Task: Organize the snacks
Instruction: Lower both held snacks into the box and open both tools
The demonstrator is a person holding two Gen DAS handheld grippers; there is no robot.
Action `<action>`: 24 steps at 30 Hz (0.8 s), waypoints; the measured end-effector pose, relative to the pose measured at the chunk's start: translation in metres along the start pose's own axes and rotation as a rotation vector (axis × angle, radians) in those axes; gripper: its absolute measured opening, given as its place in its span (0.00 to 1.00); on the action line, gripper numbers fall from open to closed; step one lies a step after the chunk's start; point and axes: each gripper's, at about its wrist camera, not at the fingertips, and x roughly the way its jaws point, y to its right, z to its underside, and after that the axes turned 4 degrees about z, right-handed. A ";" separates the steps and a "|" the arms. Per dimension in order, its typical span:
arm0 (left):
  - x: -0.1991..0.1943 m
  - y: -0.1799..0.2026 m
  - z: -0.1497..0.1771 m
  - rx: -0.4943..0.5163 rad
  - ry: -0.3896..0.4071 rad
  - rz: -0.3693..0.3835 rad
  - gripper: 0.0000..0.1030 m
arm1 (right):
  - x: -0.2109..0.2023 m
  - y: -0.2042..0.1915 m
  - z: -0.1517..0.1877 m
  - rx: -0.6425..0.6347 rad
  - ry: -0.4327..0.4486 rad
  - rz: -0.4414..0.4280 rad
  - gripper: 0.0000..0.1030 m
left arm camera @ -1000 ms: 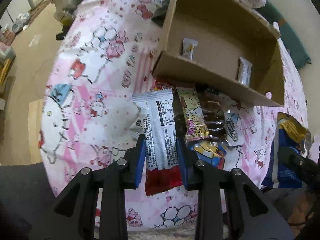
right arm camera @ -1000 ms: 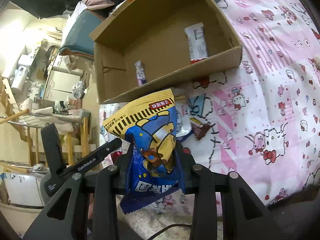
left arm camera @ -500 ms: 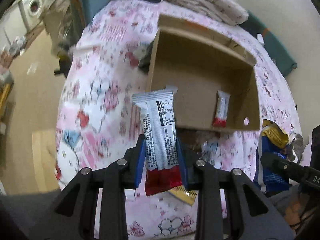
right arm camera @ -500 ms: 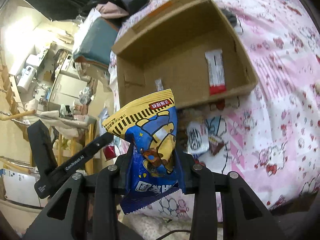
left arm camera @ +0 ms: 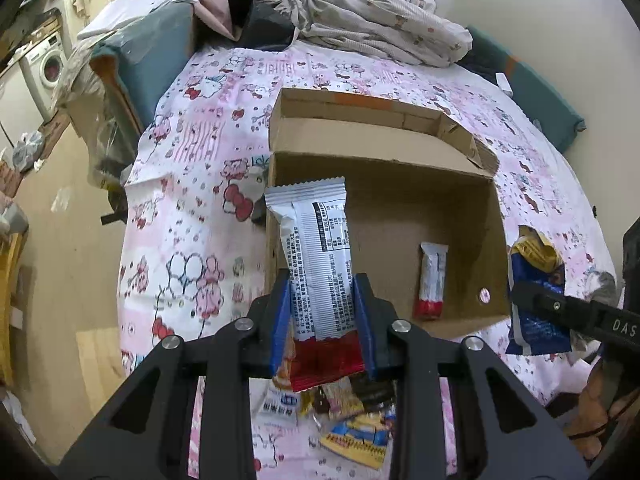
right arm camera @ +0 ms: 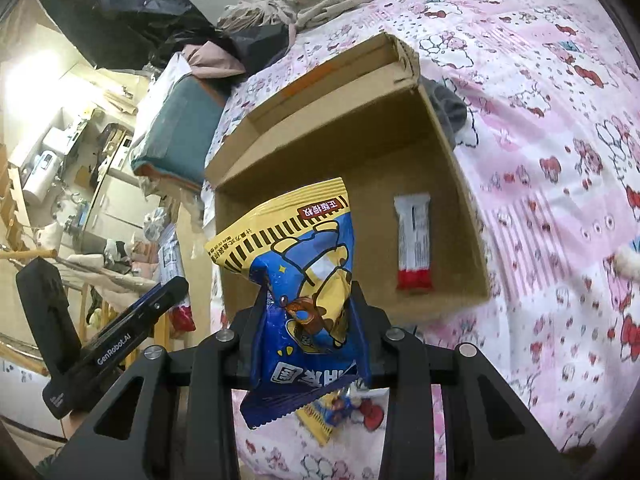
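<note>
My left gripper point(left arm camera: 322, 304) is shut on a silver and red snack bar point(left arm camera: 316, 264), held upright above the near left corner of an open cardboard box point(left arm camera: 376, 144). My right gripper point(right arm camera: 308, 320) is shut on a blue and yellow snack bag point(right arm camera: 304, 264), held above the box's point(right arm camera: 332, 120) near wall; that bag also shows at the right of the left wrist view point(left arm camera: 534, 292). One silver and red bar lies on the box floor point(left arm camera: 431, 280), also seen in the right wrist view point(right arm camera: 414, 240). Loose snacks point(left arm camera: 352, 420) lie on the bed below the grippers.
The box sits on a bed with a pink cartoon-print sheet point(left arm camera: 192, 208). Bundled bedding point(left arm camera: 380, 24) and a teal cushion point(left arm camera: 152, 52) lie behind it. The bed's left edge drops to the floor point(left arm camera: 60, 248). The left gripper's body shows at the left of the right wrist view point(right arm camera: 116, 344).
Both grippers have risen and drawn back from the snack pile with their packets. The box now shows from above, with its floor and far flap in view.
</note>
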 end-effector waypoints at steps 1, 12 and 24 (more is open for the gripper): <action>0.004 0.001 -0.002 0.002 0.001 -0.002 0.25 | 0.001 0.002 -0.003 0.002 0.002 0.002 0.35; 0.052 0.017 -0.014 0.074 -0.012 -0.017 0.25 | 0.040 0.017 -0.035 0.026 -0.019 0.042 0.35; 0.089 0.025 -0.012 0.145 -0.019 -0.047 0.26 | 0.079 0.018 -0.028 0.013 -0.110 0.063 0.35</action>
